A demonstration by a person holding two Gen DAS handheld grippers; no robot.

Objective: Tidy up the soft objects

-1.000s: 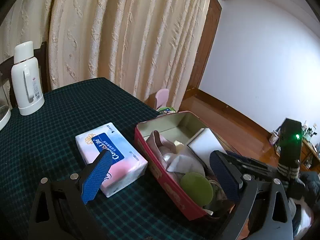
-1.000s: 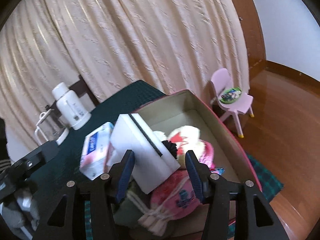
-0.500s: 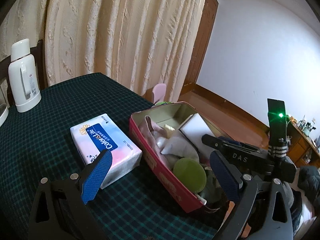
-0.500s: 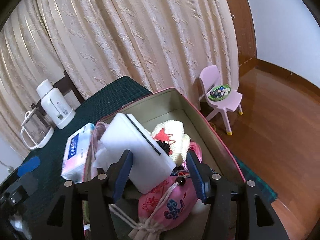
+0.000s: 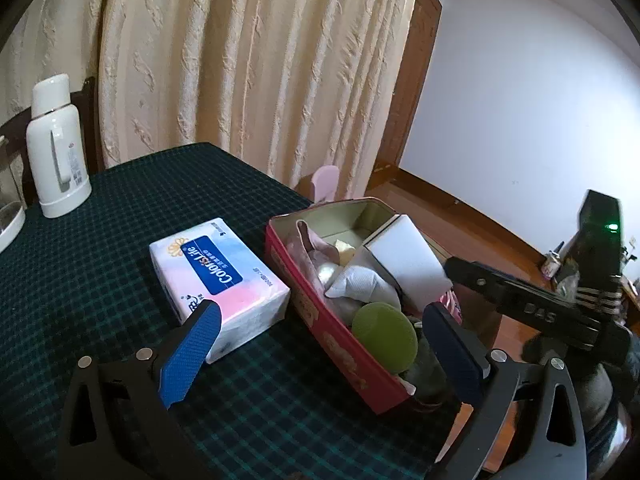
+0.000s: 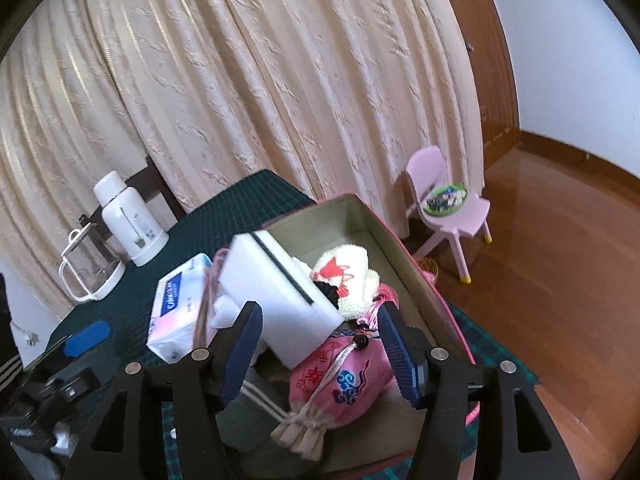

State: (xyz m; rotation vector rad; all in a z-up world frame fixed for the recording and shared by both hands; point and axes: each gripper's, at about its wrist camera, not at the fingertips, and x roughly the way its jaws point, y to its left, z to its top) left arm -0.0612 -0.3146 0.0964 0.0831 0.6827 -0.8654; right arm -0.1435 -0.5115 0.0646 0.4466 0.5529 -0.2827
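**Sponge in the tin, both tongs free**

Your right tongs [image 6: 320,344] have just been opening; the white rectangular foam sponge [image 6: 280,300] lies between the jaws, but the pads do not press it. It leans inside the red metal tin [image 5: 320,320] on the pink embroidered pouch [image 6: 344,380]. Your left tongs [image 5: 320,356] stand wide and hold nothing, over the bench [image 5: 80,280] beside the tissue pack [image 5: 216,276].

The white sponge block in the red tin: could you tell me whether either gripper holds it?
Neither: the right gripper stands open behind the white sponge block.
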